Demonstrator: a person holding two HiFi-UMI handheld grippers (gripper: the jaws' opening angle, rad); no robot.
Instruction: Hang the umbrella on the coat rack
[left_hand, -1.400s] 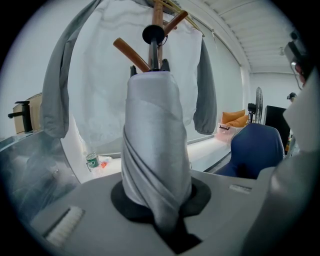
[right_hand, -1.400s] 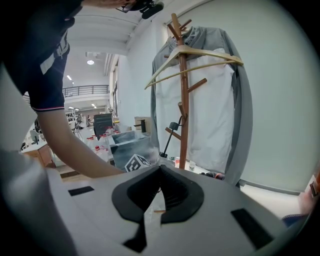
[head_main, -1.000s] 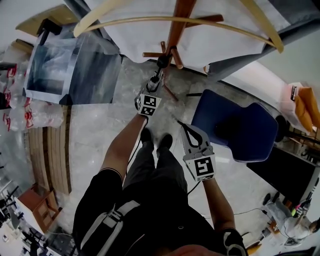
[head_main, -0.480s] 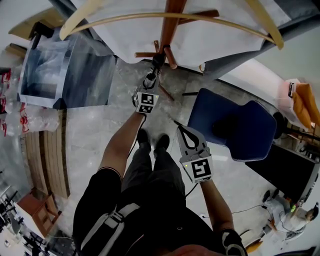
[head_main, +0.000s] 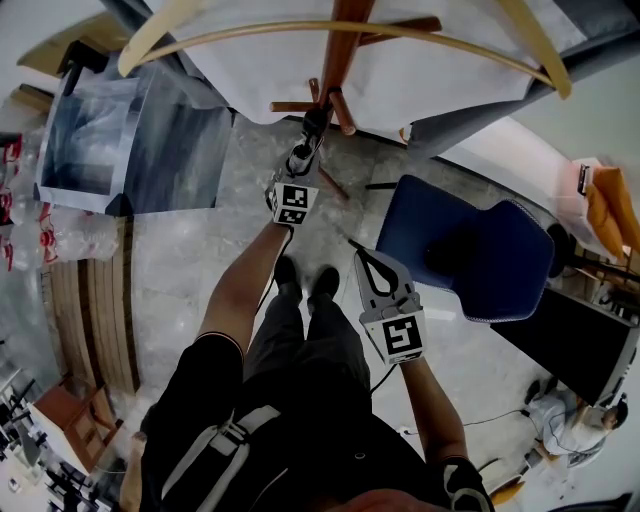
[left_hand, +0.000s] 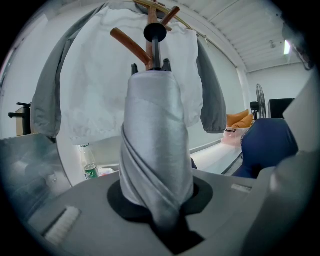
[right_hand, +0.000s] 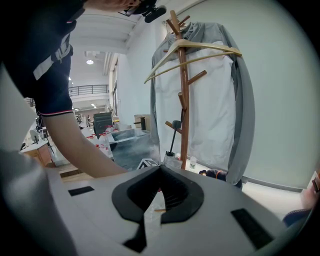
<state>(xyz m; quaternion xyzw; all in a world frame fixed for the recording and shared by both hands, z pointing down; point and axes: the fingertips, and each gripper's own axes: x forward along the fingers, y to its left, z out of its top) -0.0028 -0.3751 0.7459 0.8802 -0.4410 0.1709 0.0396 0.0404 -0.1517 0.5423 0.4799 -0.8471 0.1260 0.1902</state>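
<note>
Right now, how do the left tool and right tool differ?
The left tool holds the folded grey umbrella between its jaws, which have just been easing open; the right tool is shut on nothing. The left tool is up at the pegs of the coat rack; the right tool hangs back beside the blue chair. Both carry a marker cube.

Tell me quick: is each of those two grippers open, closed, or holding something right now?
Left gripper: closed on the folded umbrella, and its jaws have just been opening a little.
Right gripper: closed, nothing in it.
</note>
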